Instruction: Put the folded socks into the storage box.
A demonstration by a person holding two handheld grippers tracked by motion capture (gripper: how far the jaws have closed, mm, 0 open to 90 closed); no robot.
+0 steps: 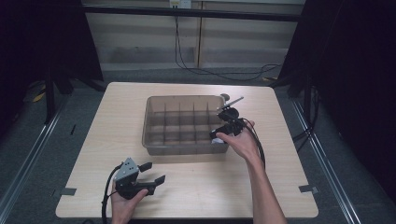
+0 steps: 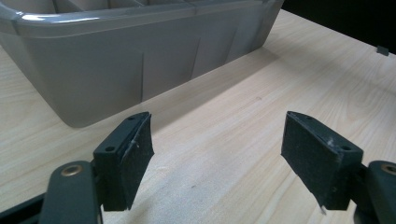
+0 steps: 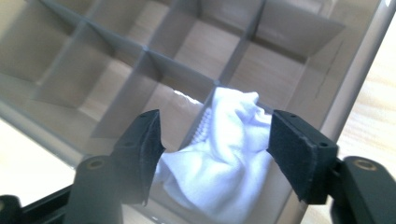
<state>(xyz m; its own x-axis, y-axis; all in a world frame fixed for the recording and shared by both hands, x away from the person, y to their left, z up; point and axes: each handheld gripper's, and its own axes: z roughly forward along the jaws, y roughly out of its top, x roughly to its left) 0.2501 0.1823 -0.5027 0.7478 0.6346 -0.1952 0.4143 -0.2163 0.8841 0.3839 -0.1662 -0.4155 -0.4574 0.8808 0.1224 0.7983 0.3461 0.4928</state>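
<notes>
The divided bin (image 1: 154,140) was translucent grey, the bunched cloth (image 3: 224,154) in it plain white, the bench (image 1: 210,182) pale wood-grain, both grippers' fingers (image 2: 126,161) black.

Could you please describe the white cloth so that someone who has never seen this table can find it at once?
On the wooden table stands a grey tray split into many small compartments. At its near right corner, under the right gripper, whose jaws stand open on either side of it, lies the white cloth. It is crumpled and soft, and the other compartments in sight look empty.

Cloth (image 3: 223,154) in organizer (image 1: 154,148) (near-right corner), on table (image 1: 196,186)
</notes>
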